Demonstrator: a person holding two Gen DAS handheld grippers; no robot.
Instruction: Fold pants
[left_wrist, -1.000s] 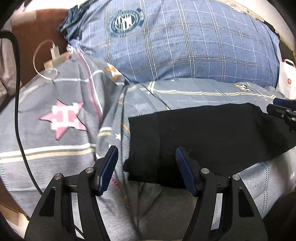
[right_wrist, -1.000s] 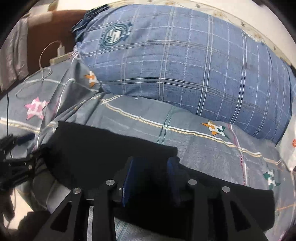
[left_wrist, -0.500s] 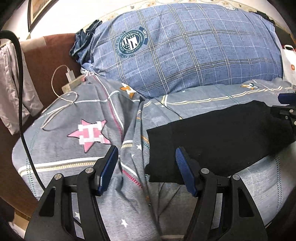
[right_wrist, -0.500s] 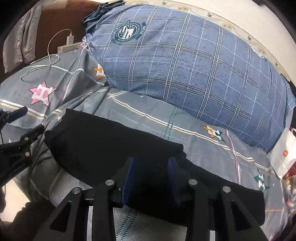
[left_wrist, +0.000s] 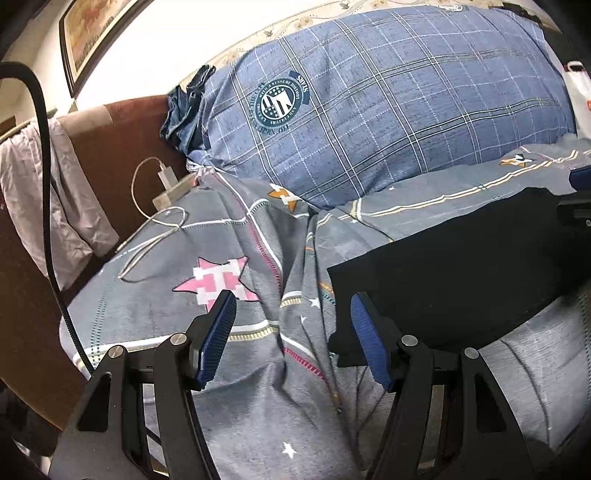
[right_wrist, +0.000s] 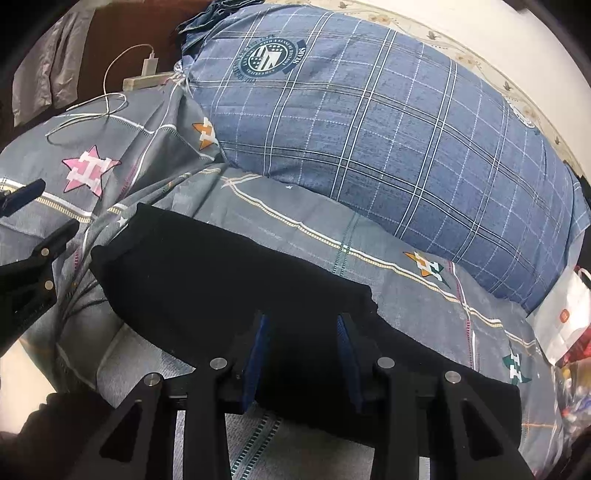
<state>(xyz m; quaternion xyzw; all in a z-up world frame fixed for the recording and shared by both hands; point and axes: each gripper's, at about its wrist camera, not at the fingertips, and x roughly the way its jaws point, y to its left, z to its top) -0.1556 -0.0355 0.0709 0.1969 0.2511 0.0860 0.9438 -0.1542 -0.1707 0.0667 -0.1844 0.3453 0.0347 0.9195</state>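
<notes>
Left claw (left_wrist: 290, 321): your fingers are spread wide, nothing between them; it hangs over the sheet just off the pants' left end, right blue pad (left_wrist: 365, 347) at the pants' near corner.
Right claw (right_wrist: 301, 345): your fingers are part-open, straddling the pants' near edge; black cloth fills the gap, but you can't tell whether the pads pinch it.
Bed sheet (left_wrist: 236, 325): grey, star print, wrinkled, lies under the pants.
Pillow (right_wrist: 369, 122): blue plaid, round crest, just behind the pants, on the sheet.
Pants (right_wrist: 229, 280): black, folded into a long flat band across the sheet, near edge hanging toward you.
Grey cloth (left_wrist: 62, 206): draped over brown headboard, far left of the pants.
Paper bag (right_wrist: 561, 321): white, right of the pants, beside the pillow.
Charger and cable (left_wrist: 162, 199): white, looped on the sheet, back-left of the pants.
</notes>
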